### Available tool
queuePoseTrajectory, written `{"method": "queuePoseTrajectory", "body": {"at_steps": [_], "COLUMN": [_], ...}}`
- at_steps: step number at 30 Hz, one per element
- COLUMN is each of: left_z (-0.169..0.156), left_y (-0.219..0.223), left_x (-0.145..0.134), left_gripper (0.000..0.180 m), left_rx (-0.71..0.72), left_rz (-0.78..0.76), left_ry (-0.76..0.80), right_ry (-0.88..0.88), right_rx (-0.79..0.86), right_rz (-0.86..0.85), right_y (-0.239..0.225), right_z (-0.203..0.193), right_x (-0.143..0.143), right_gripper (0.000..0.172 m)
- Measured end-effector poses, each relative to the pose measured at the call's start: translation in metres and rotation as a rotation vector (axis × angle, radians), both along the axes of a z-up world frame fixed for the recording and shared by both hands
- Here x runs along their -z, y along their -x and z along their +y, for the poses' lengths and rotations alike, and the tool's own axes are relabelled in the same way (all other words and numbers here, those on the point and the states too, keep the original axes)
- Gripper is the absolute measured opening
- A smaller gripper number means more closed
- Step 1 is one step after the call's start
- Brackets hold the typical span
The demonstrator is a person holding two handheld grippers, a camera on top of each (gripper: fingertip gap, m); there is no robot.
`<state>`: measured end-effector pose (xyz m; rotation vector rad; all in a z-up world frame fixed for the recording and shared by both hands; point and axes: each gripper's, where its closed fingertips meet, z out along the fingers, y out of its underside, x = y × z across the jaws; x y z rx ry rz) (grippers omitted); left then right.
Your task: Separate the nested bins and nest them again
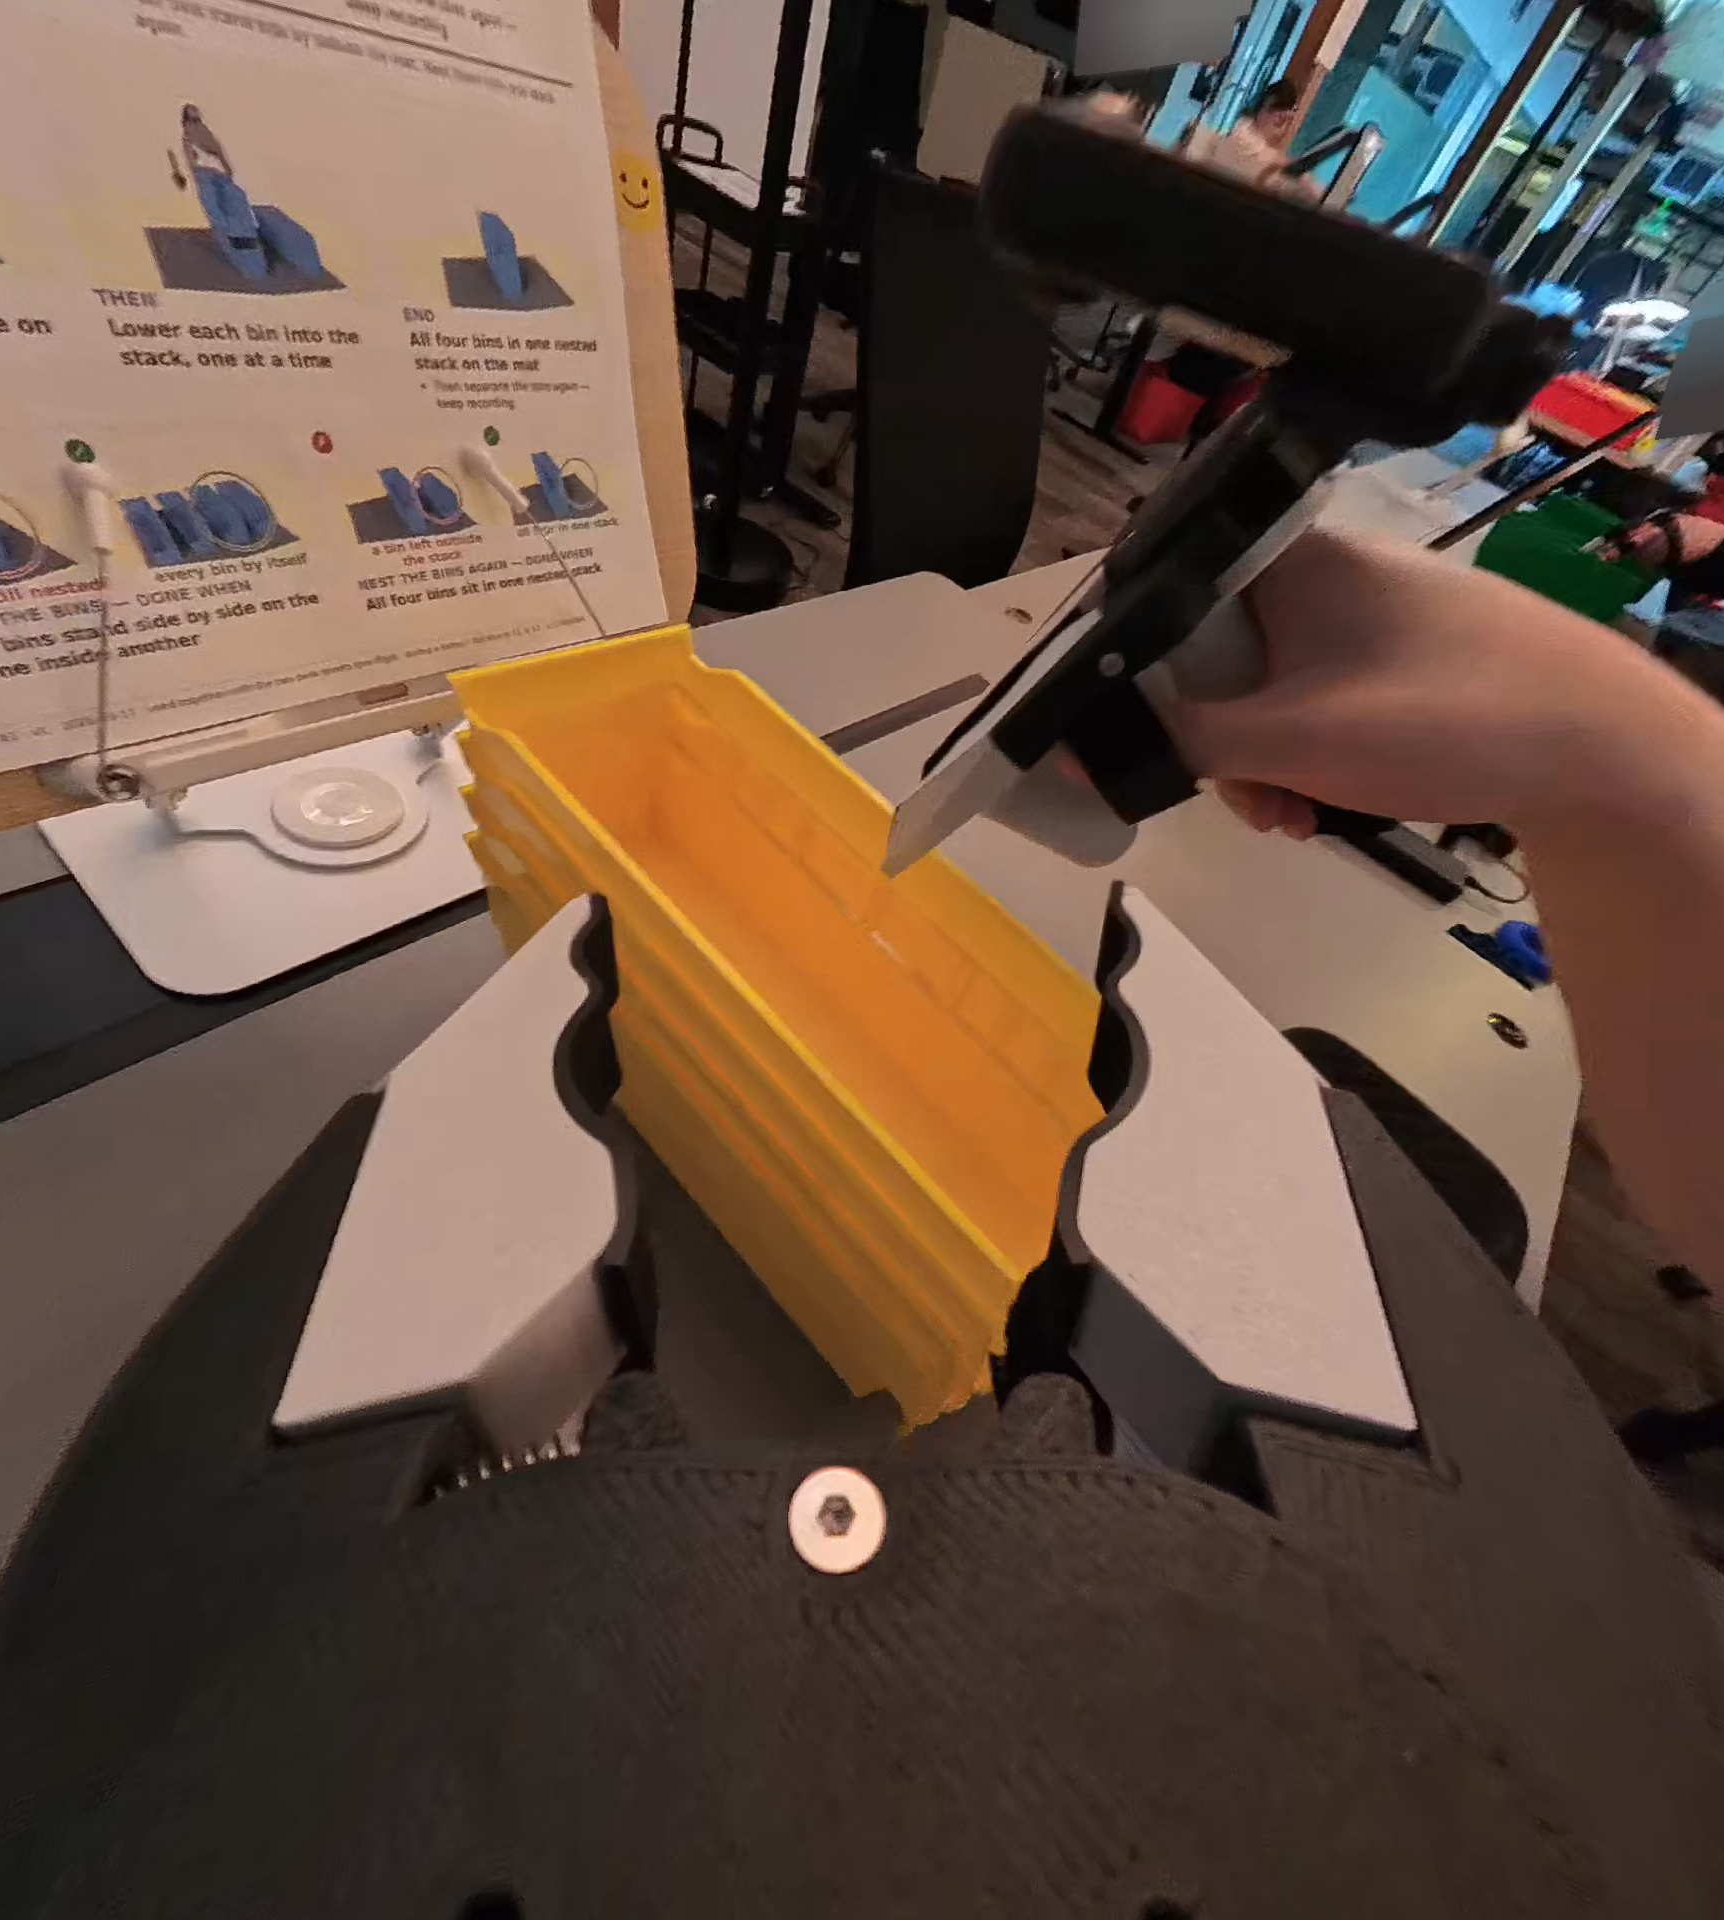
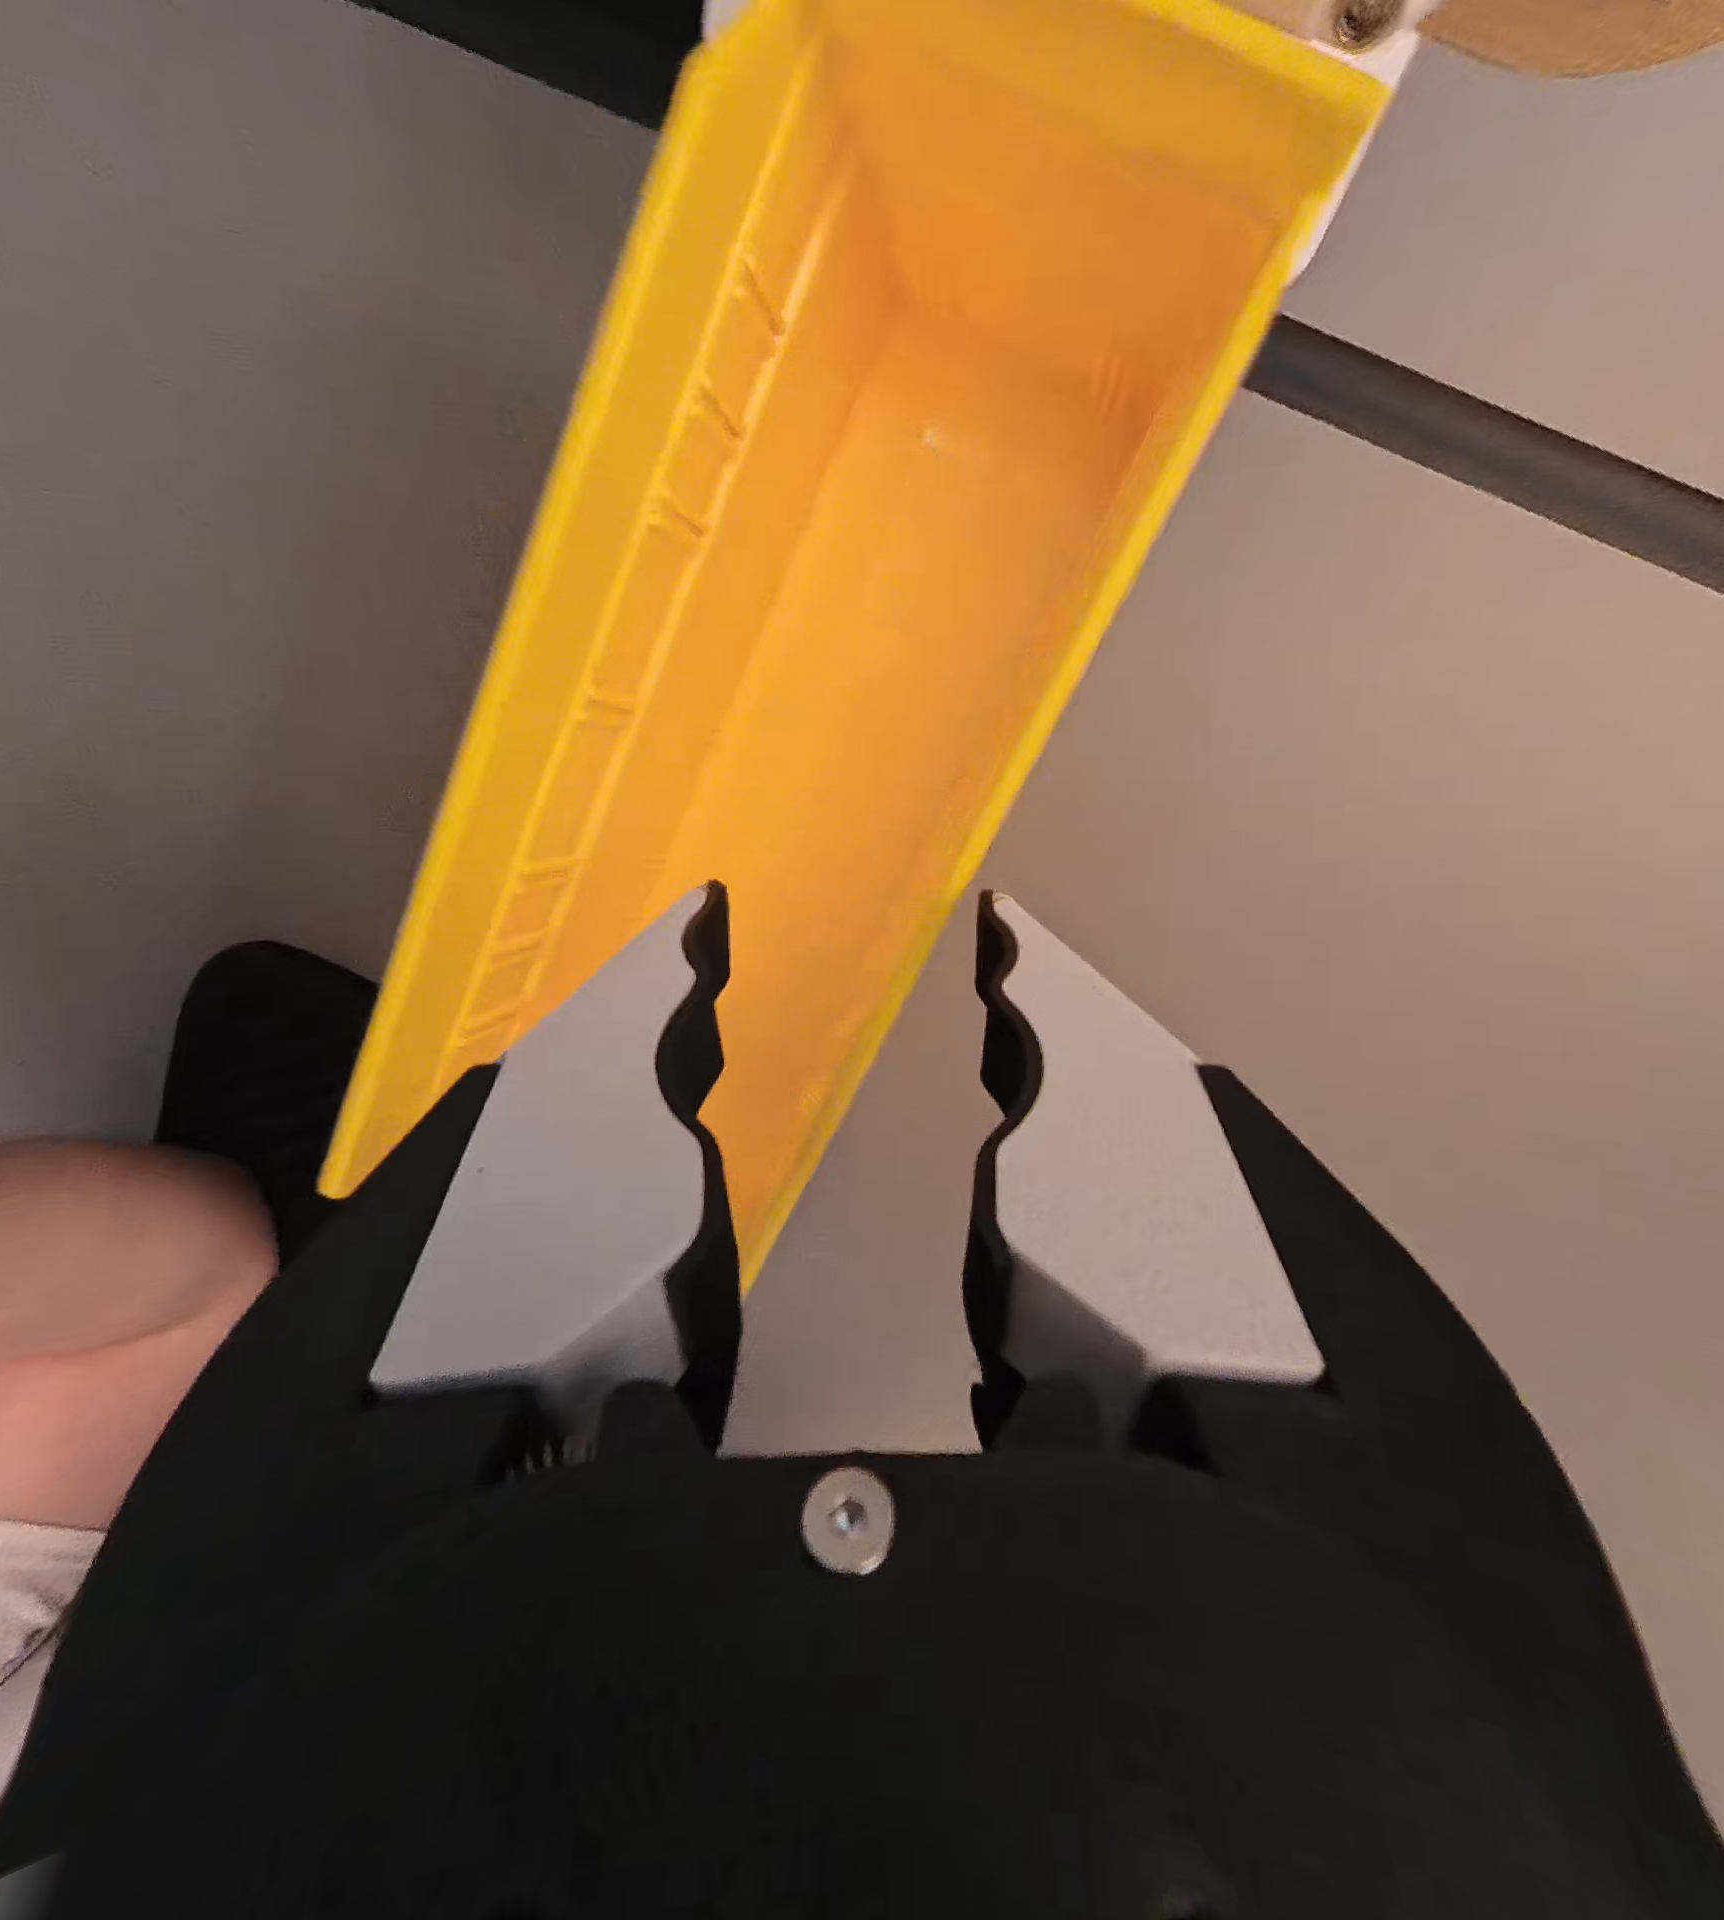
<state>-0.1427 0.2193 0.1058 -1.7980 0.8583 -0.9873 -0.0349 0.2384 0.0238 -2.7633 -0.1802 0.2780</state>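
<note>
A stack of nested yellow bins (image 1: 816,997) lies tilted on the grey table (image 1: 58,1299), open side up. My left gripper (image 1: 853,899) is wide open around the near end of the stack; both pads are close to its side walls and I see no squeeze. My right gripper (image 2: 850,894) is open above the top bin (image 2: 899,520). The bin's right wall (image 2: 951,905) runs between its fingers without touching either pad. In the left wrist view, the right gripper's fingertip (image 1: 905,842) hovers at that wall's rim.
An instruction sheet (image 1: 266,364) stands on a clip stand with a white base (image 1: 245,883) just behind the stack. A person's hand (image 1: 1460,707) holds the right gripper. A dark strip (image 2: 1564,499) crosses the table. Office furniture fills the background.
</note>
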Motion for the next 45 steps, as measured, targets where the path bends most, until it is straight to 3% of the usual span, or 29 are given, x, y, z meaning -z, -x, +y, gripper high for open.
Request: {"method": "queuePoseTrajectory", "body": {"at_steps": [1, 4, 7, 8, 14, 22, 24, 33, 45], "left_z": [0.003, 0.018, 0.026, 0.027, 0.031, 0.024, 0.025, 0.025, 0.031], "left_y": [0.004, 0.016, 0.026, 0.029, 0.038, 0.022, 0.022, 0.025, 0.034], "left_x": [0.002, -0.002, -0.007, -0.007, -0.007, 0.001, 0.002, -0.002, -0.006], "left_gripper": [0.096, 0.097, 0.096, 0.095, 0.093, 0.090, 0.089, 0.087, 0.086], "left_rx": [-0.015, -0.072, -0.091, -0.094, -0.097, -0.044, -0.060, -0.063, -0.081], "left_rz": [0.013, -0.016, -0.051, -0.060, -0.077, -0.039, -0.022, -0.033, -0.068], "left_ry": [0.001, 0.011, 0.014, 0.018, 0.041, 0.049, 0.037, 0.029, 0.036], "right_ry": [-0.023, -0.105, -0.022, 0.014, 0.237, 0.311, 0.318, 0.378, 0.408], "right_rx": [0.000, 0.072, 0.139, 0.169, 0.260, 0.307, 0.301, 0.270, 0.253], "right_rz": [0.000, -0.053, -0.040, 0.001, -0.102, -0.230, -0.253, -0.259, -0.248], "right_y": [0.006, 0.008, 0.018, 0.025, 0.031, 0.028, 0.028, 0.029, 0.029], "right_z": [0.001, 0.007, 0.009, 0.012, 0.013, 0.011, 0.011, 0.006, 0.004], "right_x": [-0.005, -0.018, -0.007, -0.001, 0.039, 0.046, 0.046, 0.043, 0.037], "right_gripper": [0.051, 0.088, 0.128, 0.133, 0.130, 0.131, 0.125, 0.113, 0.113]}}
